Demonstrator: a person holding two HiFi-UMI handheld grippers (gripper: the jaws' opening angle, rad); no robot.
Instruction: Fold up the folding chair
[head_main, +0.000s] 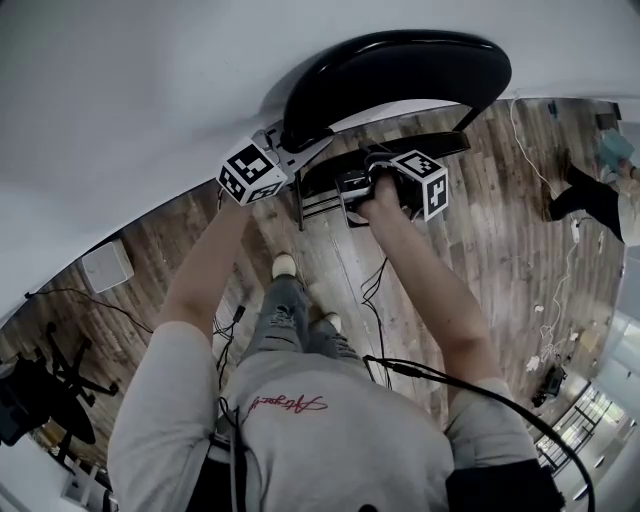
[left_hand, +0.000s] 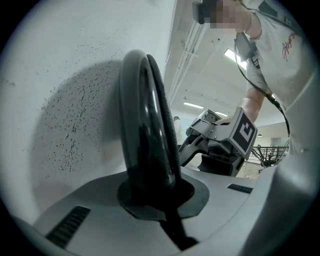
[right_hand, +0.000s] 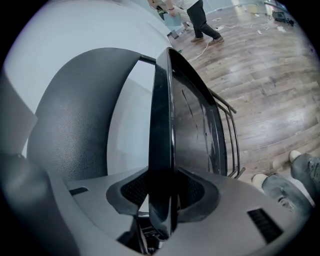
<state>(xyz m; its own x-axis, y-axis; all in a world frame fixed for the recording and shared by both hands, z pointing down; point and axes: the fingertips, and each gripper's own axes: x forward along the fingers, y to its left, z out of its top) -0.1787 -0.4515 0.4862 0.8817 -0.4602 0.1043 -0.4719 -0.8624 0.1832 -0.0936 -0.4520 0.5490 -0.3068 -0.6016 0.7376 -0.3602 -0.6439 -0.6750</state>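
From the head view I saw the folding chair (head_main: 400, 110) at the top middle of the frame, standing on the wooden floor (head_main: 480, 250) close against the white wall (head_main: 120, 100). Its black backrest (head_main: 400, 70) curved across the top, and the seat (head_main: 450, 143) showed as a thin dark strip just below it.

The left hand-held gripper (head_main: 290, 150) sat at the left end of the backrest. In the left gripper view its jaws were pressed together on the glossy black rim of the backrest, which ran up the centre of that frame with the speckled wall behind it.

The right hand-held gripper (head_main: 358, 182) was just below and to the right of the left one, at the near edge of the seat. In the right gripper view its pads were pinching the seat panel edge-on, one pad on each face. The panel rose through the middle of that frame, the backrest lay to the left, and the chair's metal rungs (right_hand: 232, 145) ran down the right side.

My operator's shoes (head_main: 285, 265) were on the floor just under the chair, and a cable (head_main: 470, 385) crossed the lower right of the head view. A second person (head_main: 590, 195) was on the floor at the upper right, well apart from the chair
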